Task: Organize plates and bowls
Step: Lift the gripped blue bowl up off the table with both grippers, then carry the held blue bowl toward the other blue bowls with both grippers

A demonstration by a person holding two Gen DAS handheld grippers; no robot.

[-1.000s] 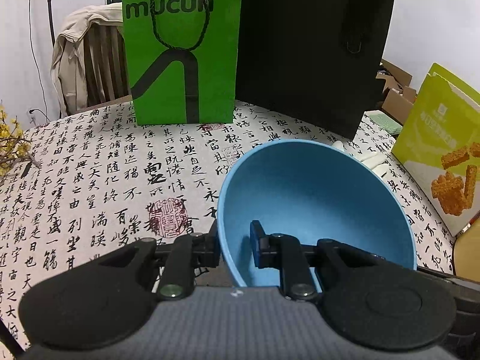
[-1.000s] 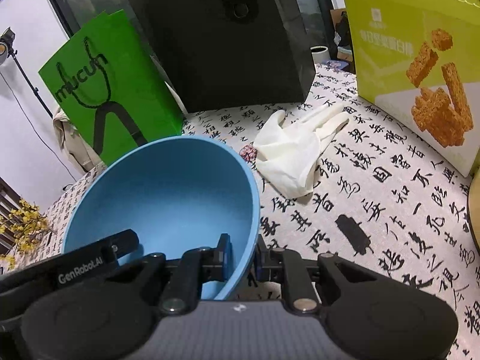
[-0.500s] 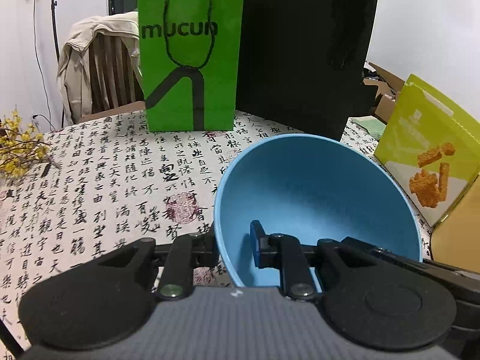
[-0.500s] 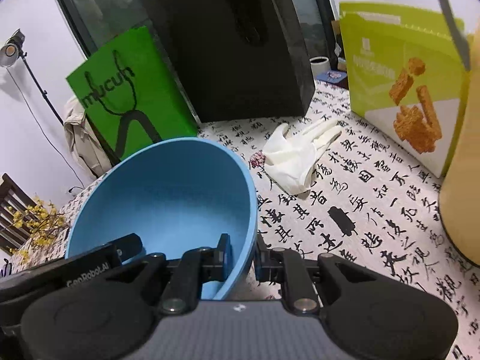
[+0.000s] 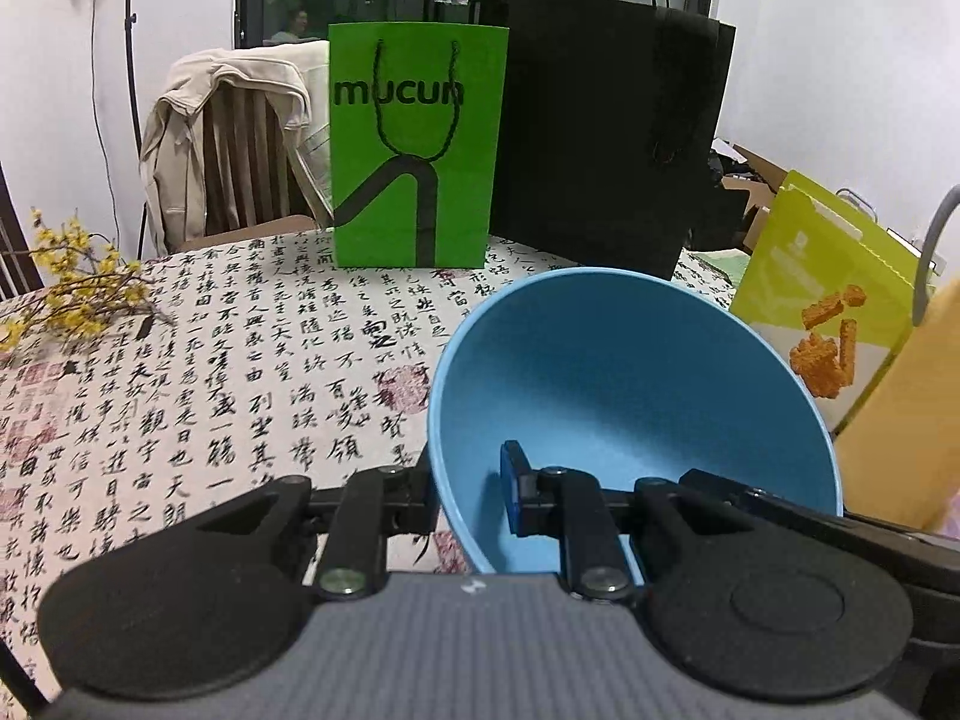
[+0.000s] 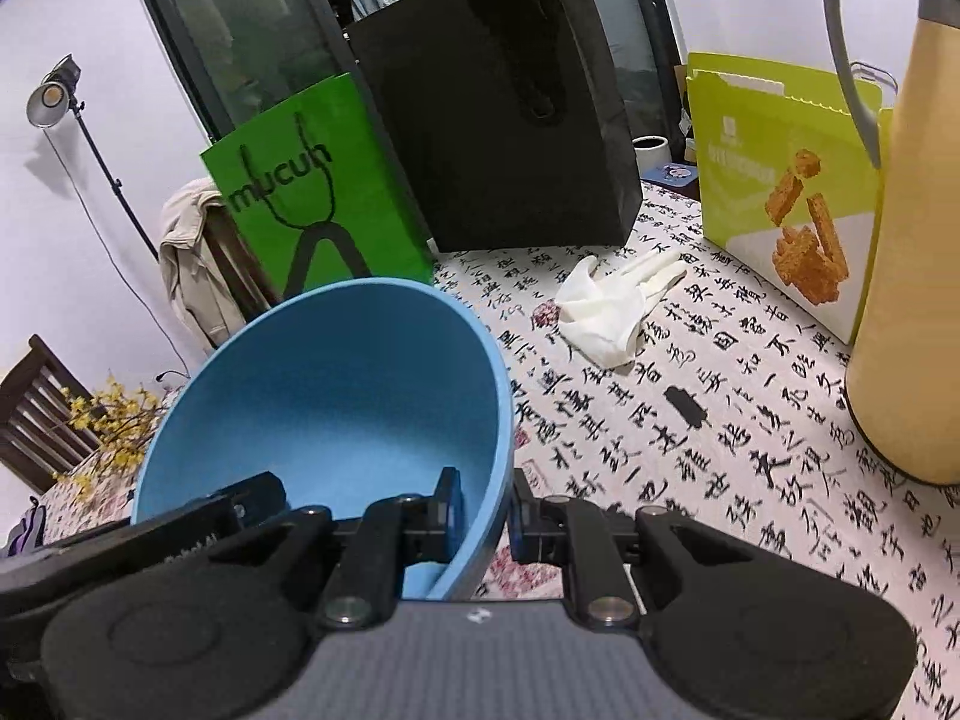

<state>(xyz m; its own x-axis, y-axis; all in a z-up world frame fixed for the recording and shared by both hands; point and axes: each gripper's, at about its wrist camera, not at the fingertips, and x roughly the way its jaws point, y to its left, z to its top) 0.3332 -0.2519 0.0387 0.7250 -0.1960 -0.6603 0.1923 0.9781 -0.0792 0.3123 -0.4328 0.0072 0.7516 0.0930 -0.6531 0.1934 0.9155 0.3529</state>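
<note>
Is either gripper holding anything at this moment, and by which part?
Both hold the same blue bowl by its rim: the left gripper clamps its left edge, the right gripper its right edge, each with one finger inside and one outside.

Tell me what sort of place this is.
Most likely a lived-in home dining area, not a lab. A table under a calligraphy-print cloth holds a green shopping bag and a snack box, and a jacket hangs over a wooden chair in front of a dark glass door.
</note>
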